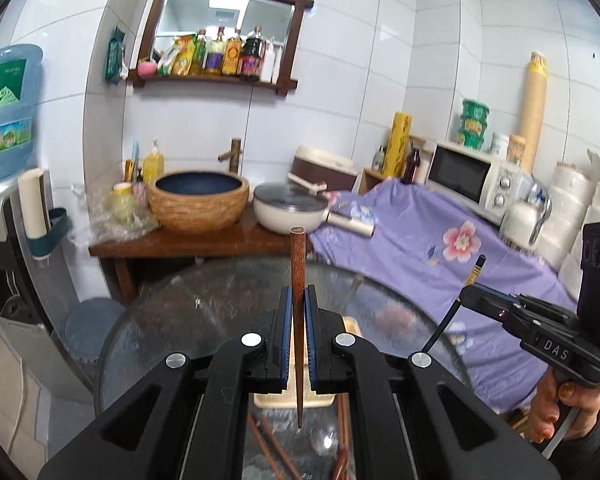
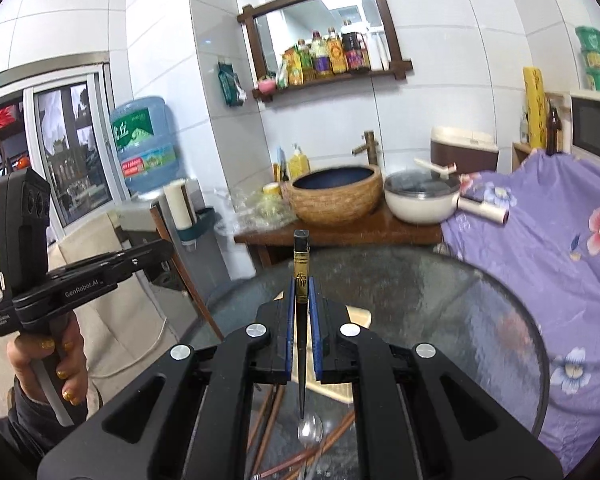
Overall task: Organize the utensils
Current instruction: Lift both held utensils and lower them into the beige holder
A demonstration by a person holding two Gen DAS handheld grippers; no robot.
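Observation:
My left gripper (image 1: 299, 300) is shut on a brown wooden chopstick (image 1: 298, 264) that stands upright between the blue pads, thick end up, above the round glass table (image 1: 220, 304). My right gripper (image 2: 301, 300) is shut on a black chopstick with a gold band (image 2: 301, 264), also upright. The right gripper shows at the right of the left wrist view (image 1: 480, 300), and the left gripper at the left of the right wrist view (image 2: 140, 256). Several brown chopsticks (image 2: 300, 452) and a clear spoon (image 2: 310, 428) lie on the glass below. A cream tray (image 1: 284, 400) sits under the left gripper.
Behind the table stands a wooden counter (image 1: 188, 242) with a woven basin (image 1: 198, 202) and a white lidded pan (image 1: 290, 208). A purple floral cloth (image 1: 440, 256) covers the right side, with a microwave (image 1: 468, 180). A water dispenser (image 1: 4, 120) is at the left.

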